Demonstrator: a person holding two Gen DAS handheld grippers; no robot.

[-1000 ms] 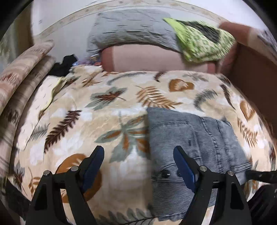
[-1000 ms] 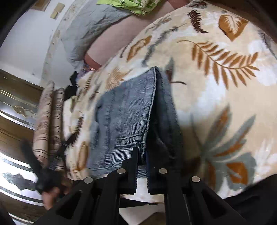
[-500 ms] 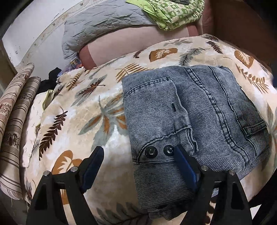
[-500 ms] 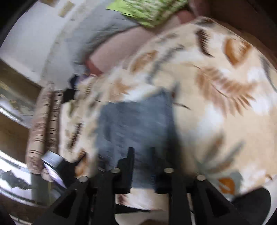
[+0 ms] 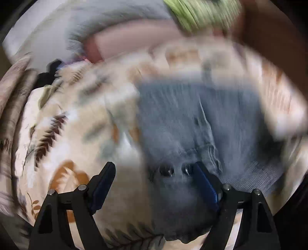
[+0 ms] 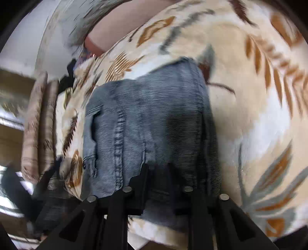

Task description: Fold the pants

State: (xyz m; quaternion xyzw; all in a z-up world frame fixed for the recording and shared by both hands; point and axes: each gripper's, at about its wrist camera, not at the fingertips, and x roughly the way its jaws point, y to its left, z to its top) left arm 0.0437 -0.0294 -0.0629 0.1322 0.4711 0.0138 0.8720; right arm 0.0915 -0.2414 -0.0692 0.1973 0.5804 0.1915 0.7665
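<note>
The folded grey-blue pants [image 5: 192, 119] lie on a leaf-patterned blanket [image 5: 77, 134]; the left wrist view is blurred. My left gripper [image 5: 154, 167] is open wide, straddling the pants' left edge near two dark buttons [image 5: 166, 170], with its right finger [image 5: 204, 184] over the denim. In the right wrist view the pants [image 6: 154, 107] fill the middle of the blanket [image 6: 259, 105]. My right gripper [image 6: 157, 169] hovers at their near edge. Its jaws are closing and stand a narrow gap apart, with dark denim showing in the gap. I see no pad pressing on it.
A grey pillow [image 5: 115, 25], a pink bolster [image 5: 134, 42] and a green cloth [image 5: 202, 13] lie at the bed's far end. Striped rolled bedding [image 5: 11, 107] lines the left side. Brown wood [image 5: 279, 38] rises at the right.
The left gripper sank and tipped toward the pants, which now fill more of its view. The right gripper let go of the pants' edge and shifted; its jaws now stand slightly apart.
</note>
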